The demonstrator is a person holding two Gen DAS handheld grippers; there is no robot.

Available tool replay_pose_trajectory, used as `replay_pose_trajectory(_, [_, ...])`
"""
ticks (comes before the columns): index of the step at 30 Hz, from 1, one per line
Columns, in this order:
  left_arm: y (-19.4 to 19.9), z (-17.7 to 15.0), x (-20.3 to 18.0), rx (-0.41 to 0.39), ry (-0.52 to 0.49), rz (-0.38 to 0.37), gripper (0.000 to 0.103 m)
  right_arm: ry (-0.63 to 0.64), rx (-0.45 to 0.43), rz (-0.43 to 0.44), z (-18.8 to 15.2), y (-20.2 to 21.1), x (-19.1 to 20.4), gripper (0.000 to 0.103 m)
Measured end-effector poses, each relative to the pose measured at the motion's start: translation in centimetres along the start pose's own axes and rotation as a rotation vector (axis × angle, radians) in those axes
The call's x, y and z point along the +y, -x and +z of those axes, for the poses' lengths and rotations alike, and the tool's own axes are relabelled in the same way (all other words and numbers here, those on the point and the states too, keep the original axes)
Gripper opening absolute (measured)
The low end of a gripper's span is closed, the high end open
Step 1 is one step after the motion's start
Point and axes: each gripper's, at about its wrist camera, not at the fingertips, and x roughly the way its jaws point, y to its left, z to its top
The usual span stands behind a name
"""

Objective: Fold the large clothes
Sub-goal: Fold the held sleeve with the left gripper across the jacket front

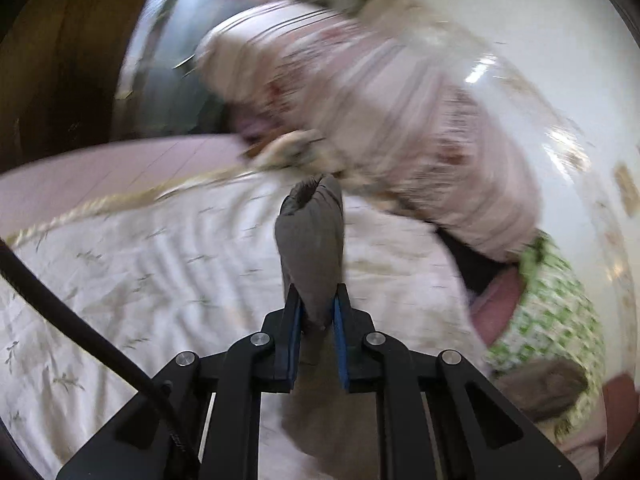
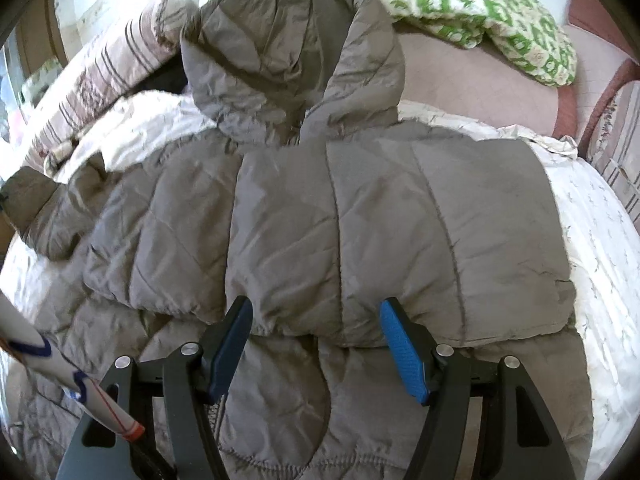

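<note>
Grey puffer jacket (image 2: 360, 216) lies spread on a white bedspread (image 2: 600, 260), hood (image 2: 296, 48) at the far end from the right gripper (image 2: 316, 344). That gripper's jaws stand apart, nothing between the pads, hovering over a folded-in sleeve (image 2: 400, 240). Left gripper (image 1: 316, 304) is pressed together on a bunched piece of the grey fabric, which stands up ahead of its fingertips; view blurred. Striped pillow (image 2: 92, 76) and green-patterned pillow (image 2: 500, 12) lie beyond the hood.
</note>
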Motion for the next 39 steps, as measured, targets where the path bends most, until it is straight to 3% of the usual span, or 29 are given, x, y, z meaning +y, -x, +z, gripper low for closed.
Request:
replay_pose_trajectory(5, [3.7, -3.3, -9.1, 0.013, -0.185, -0.167, 0.014, -0.052, -0.053, 0.007, 0.8, 1.4, -1.0, 0.071])
replay_pose_trajectory(9, [4.4, -10.5, -17.0, 0.129, -0.388, -0.309, 0.014, -0.114, -0.087, 0.006, 1.2, 2.1, -2.3, 0.071])
replay_pose_trajectory(11, [3.7, -15.4, -20.4, 0.189, -0.532, -0.335, 0.015, -0.149, -0.1, 0.0, 1.3, 2.3, -3.1, 0.071])
replay_pose_trajectory(15, [0.5, -24.2, -23.0, 0.358, -0.713, -0.269, 0.016, -0.195, -0.11, 0.007, 1.4, 2.8, -4.3, 0.071])
replay_pose_trajectory(18, [-3.2, -29.4, -22.8, 0.489, -0.81, -0.155, 0.018, -0.215, -0.116, 0.021, 1.6, 3.0, -4.8, 0.071])
replay_pose_trajectory(19, [-3.7, -30.5, -22.8, 0.495, -0.846, -0.122, 0.02, -0.22, -0.116, 0.027, 1.5, 3.0, -4.9, 0.071])
replay_pose_trajectory(22, [-3.0, -30.6, -23.3, 0.462, -0.875, -0.108, 0.03, -0.24, -0.112, 0.063, 1.5, 3.1, -5.0, 0.071])
replay_pose_trajectory(24, [-2.6, -29.8, -23.1, 0.487, -0.849, -0.117, 0.066, -0.256, -0.11, 0.084, 1.4, 3.1, -5.0, 0.071])
replay_pose_trajectory(25, [-2.4, -29.5, -23.4, 0.505, -0.838, -0.125, 0.074, -0.264, -0.109, 0.097, 1.4, 3.2, -5.0, 0.071])
replay_pose_trajectory(27, [-0.9, -28.9, -23.3, 0.508, -0.831, -0.151, 0.076, -0.28, -0.105, 0.137, 1.3, 3.4, -4.9, 0.071])
replay_pose_trajectory(30, [2.5, -26.6, -23.2, 0.431, -0.822, -0.177, 0.076, -0.291, -0.109, 0.194, 1.3, 4.0, -4.2, 0.071])
replay_pose_trajectory(32, [4.9, -24.2, -22.6, 0.369, -0.766, -0.191, 0.076, -0.28, -0.116, 0.225, 1.4, 4.6, -3.5, 0.071])
replay_pose_trajectory(34, [7.1, -21.5, -21.1, 0.304, -0.688, -0.19, 0.083, -0.264, -0.118, 0.273, 1.4, 5.1, -2.4, 0.071])
replay_pose_trajectory(35, [7.9, -20.0, -19.9, 0.254, -0.644, -0.156, 0.089, -0.262, -0.114, 0.299, 1.4, 5.1, -1.9, 0.071])
replay_pose_trajectory(39, [7.0, -15.5, -14.4, 0.105, -0.516, 0.06, 0.091, -0.286, -0.049, 0.467, 0.8, 4.2, 1.4, 0.069])
